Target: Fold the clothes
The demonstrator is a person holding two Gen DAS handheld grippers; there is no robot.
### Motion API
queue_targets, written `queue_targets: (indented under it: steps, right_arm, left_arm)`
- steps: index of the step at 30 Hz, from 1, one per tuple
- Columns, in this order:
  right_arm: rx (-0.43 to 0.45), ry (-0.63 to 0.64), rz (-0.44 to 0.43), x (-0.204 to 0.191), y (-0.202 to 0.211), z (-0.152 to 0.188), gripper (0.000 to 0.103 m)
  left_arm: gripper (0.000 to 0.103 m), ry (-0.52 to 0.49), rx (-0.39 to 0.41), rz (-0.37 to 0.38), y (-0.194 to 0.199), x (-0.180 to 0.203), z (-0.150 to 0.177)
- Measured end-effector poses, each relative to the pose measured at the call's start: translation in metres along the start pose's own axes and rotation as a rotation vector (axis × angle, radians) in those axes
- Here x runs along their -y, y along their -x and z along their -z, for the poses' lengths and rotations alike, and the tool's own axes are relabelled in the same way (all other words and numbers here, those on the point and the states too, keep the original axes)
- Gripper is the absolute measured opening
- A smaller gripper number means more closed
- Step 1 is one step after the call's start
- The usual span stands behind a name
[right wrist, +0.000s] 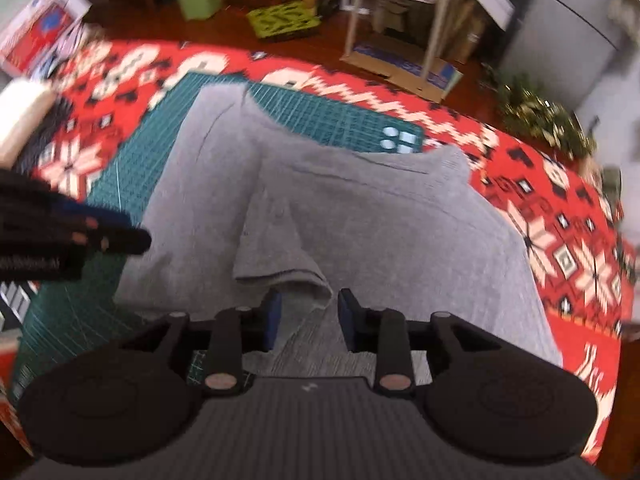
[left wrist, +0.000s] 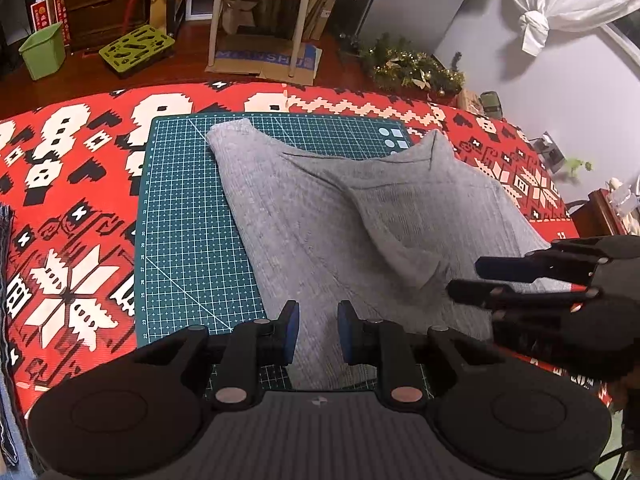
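Here: one grey garment (left wrist: 320, 216) on one green mat (left wrist: 180, 220) — two tools, left tool (left wrist: 318, 330) and right tool (right wrist: 306, 316), both agape.

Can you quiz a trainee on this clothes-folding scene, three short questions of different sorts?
1. True or false: the left tool is clamped on the grey knit garment.
2. What lies directly under the garment? A) green gridded cutting mat B) bare wood floor C) white towel
3. Fill in: beneath the mat lies a red patterned ____.

Key: 1 false, both its fingers stand apart above the fabric; 2 A; 3 blanket.
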State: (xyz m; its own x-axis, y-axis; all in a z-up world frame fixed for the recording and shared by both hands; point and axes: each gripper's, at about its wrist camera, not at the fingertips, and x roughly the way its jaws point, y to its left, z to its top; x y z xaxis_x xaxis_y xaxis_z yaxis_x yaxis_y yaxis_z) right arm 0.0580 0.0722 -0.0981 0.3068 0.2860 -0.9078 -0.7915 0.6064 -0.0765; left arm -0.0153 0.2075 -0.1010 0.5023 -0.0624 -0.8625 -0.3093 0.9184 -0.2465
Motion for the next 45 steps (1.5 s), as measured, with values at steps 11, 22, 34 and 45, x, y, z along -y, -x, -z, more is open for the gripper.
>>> queue_targets:
  steps: [11, 22, 34, 45]
  right_arm:
    - [0.009, 0.117, 0.053, -0.011, -0.008, -0.003, 0.038]
    - [0.032, 0.208, -0.065, -0.039, 0.0, -0.011, 0.023]
    - [-0.027, 0.005, -0.068, -0.026, -0.029, -0.019, 0.002]
    - [0.007, -0.169, 0.039, 0.045, -0.012, -0.04, 0.002]
  left_arm:
    - [0.02, -0.002, -0.012, 0.001, -0.002, -0.002, -0.002]
    - [0.02, 0.021, -0.004, -0.005, 0.002, -0.009, -0.002]
    - [0.02, 0.046, -0.008, -0.015, 0.008, -0.022, 0.007]
    - [0.02, 0.032, -0.001, 0.014, 0.005, -0.013, 0.001]
